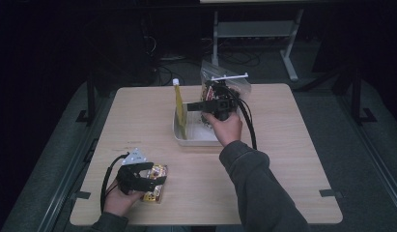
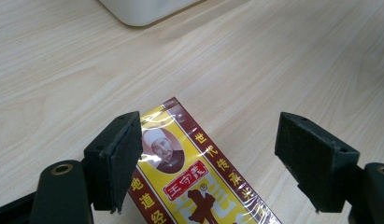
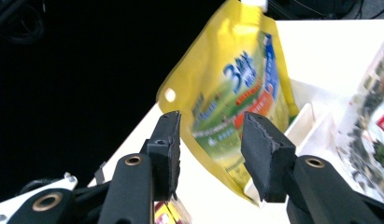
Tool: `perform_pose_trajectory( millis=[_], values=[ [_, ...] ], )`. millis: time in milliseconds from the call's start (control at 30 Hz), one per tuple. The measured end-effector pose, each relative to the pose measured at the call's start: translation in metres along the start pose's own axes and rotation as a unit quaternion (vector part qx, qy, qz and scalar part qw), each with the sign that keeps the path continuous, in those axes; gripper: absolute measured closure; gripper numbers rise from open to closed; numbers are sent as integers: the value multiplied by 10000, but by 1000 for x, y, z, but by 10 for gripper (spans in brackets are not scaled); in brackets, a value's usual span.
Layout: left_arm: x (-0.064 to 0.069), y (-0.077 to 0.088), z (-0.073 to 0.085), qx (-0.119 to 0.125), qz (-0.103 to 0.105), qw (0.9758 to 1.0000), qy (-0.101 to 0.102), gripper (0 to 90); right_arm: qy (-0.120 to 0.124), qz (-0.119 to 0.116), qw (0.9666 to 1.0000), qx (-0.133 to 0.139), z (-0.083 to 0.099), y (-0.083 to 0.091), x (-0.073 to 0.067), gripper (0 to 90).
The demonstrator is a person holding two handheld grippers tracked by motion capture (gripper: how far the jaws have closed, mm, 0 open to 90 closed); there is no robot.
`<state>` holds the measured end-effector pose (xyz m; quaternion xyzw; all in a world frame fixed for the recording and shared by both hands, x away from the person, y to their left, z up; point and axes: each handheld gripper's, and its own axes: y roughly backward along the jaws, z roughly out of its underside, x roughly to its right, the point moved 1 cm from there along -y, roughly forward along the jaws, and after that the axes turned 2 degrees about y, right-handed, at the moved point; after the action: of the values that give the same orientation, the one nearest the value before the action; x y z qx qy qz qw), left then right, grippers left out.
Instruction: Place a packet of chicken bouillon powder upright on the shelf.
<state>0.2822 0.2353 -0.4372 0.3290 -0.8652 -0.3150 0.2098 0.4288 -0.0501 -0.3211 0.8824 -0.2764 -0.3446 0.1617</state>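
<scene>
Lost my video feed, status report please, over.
Left tool open, jaws straddling yellow box flat on table. Right tool open, facing yellow pouch upright in white tray. Clear bag behind tray.

Black left gripper (image 1: 152, 178): grey triangular plate, looped black cable. Black right gripper (image 1: 193, 106): brass-ringed screw holes, black cable. Dark grey sleeves (image 1: 259, 186).

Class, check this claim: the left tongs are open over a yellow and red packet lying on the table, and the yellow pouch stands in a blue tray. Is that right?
One detail is wrong: the tray is white, not blue, as the high view shows. The rest holds: the left tongs are open over the yellow and red packet lying on the table, and the yellow pouch stands in the tray.
</scene>
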Motion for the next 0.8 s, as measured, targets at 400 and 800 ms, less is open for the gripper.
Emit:
perform_pose_trajectory(
  millis=[400, 800],
  values=[
    [5, 4, 9, -138, -319, 9994, 65, 201, -34, -61, 9998, -195, 21, 6, 7, 533],
    [5, -3, 15, -483, -476, 9974, 233, 181, 27, -84, 9995, -305, 36, 10, 3, 515]
  ],
)
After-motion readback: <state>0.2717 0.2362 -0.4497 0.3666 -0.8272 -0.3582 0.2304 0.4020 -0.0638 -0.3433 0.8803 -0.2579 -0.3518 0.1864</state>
